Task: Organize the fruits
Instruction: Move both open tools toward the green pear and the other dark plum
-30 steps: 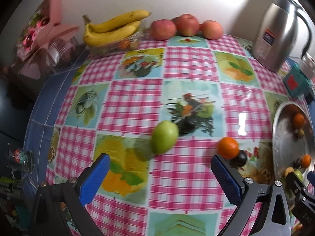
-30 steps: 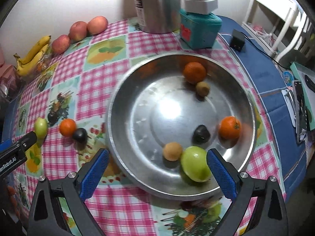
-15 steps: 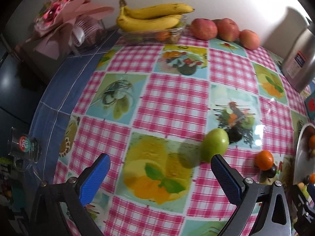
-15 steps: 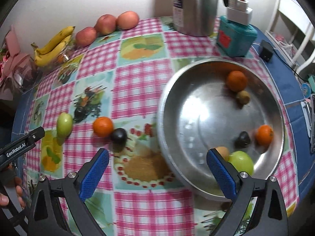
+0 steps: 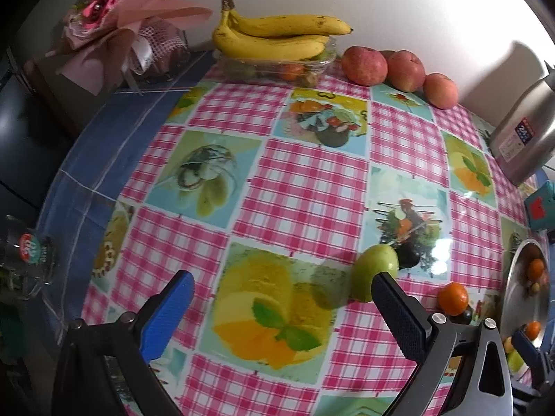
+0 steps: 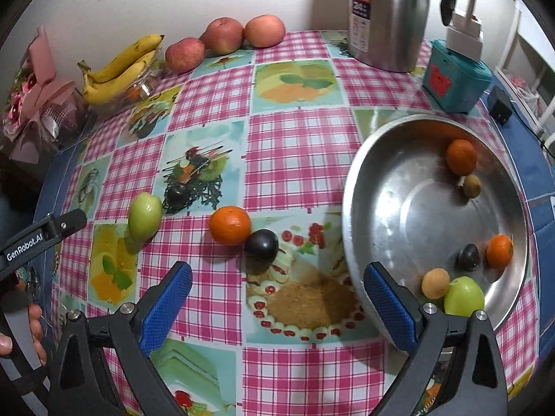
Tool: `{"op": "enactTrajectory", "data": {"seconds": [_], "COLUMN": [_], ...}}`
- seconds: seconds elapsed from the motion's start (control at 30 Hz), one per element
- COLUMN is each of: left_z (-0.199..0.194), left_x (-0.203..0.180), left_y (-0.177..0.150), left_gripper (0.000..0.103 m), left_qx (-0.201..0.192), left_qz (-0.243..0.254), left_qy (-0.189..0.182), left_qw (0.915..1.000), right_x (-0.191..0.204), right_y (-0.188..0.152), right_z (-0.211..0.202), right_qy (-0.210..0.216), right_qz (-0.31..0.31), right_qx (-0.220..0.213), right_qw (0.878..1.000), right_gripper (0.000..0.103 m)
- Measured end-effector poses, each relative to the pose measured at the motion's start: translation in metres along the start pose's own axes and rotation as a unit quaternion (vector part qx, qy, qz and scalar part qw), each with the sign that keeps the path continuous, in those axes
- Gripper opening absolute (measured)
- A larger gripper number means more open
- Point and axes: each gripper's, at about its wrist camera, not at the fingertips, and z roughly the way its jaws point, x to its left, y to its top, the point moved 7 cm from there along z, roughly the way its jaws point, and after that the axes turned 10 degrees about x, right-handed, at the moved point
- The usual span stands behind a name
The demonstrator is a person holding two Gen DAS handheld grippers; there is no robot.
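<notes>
A green fruit (image 5: 376, 272) (image 6: 145, 215) lies on the checked tablecloth, just beyond the right finger of my open left gripper (image 5: 281, 315). An orange (image 6: 229, 225) (image 5: 452, 299) and a dark plum (image 6: 261, 245) touch each other to its right. My right gripper (image 6: 277, 306) is open and empty, with the plum just ahead of it. The steel bowl (image 6: 374, 187) at the right holds two oranges, a green fruit (image 6: 463, 296), a dark fruit, a kiwi and a small yellow fruit.
Bananas (image 5: 277, 36) on a clear tub and three red apples (image 5: 399, 67) line the back wall. A steel thermos (image 6: 388, 14) and a teal box (image 6: 456, 76) stand back right. A bouquet (image 5: 114, 24) sits back left; a glass (image 5: 27, 253) stands at the left edge.
The left gripper has swung left, so the green fruit now sits by its right finger. The right gripper has shifted left off the bowl toward the orange and plum.
</notes>
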Motion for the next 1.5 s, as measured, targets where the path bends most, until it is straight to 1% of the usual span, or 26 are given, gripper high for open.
{"op": "enactTrajectory", "data": {"seconds": [0.27,0.43,0.6,0.8,0.9,1.1,1.27,1.43,1.5], "left_z": [0.014,0.022,0.029,0.038,0.039,0.039,0.042,0.046,0.046], "left_x": [-0.017,-0.022,-0.032,-0.041,-0.043,-0.053,-0.063,-0.065,-0.065], "left_y": [-0.002,-0.002,-0.002,-0.003,-0.003,0.001,0.000,-0.002,-0.002], "left_gripper": [0.103,0.103,0.103,0.103,0.103,0.103,0.103,0.103,0.103], "left_qx": [0.017,0.021,0.027,0.031,0.033,0.026,0.033,0.037,0.039], "left_qz": [0.015,0.020,0.021,0.027,0.030,0.057,0.074,0.084,0.081], "left_qy": [-0.022,-0.025,-0.053,-0.058,-0.062,-0.059,-0.064,-0.051,-0.054], "left_qw": [0.9995,0.9993,0.9980,0.9975,0.9971,0.9963,0.9947,0.9944,0.9944], "right_x": [0.009,0.009,0.009,0.008,0.009,0.015,0.019,0.022,0.021], "right_y": [0.002,0.001,0.001,0.002,0.003,0.005,0.003,0.004,0.004], "right_z": [0.013,0.023,0.030,0.038,0.040,0.044,0.051,0.054,0.053], "right_qy": [-0.002,-0.001,0.000,0.000,-0.007,-0.011,-0.014,-0.017,-0.016], "right_qz": [-0.023,-0.022,-0.024,-0.025,-0.034,-0.049,-0.060,-0.062,-0.061], "right_qx": [0.008,0.023,0.030,0.039,0.038,0.039,0.048,0.048,0.045], "right_qw": [1.000,0.999,0.999,0.999,0.999,0.998,0.997,0.997,0.997], "right_gripper": [0.099,0.099,0.099,0.099,0.099,0.099,0.099,0.099,0.099]}}
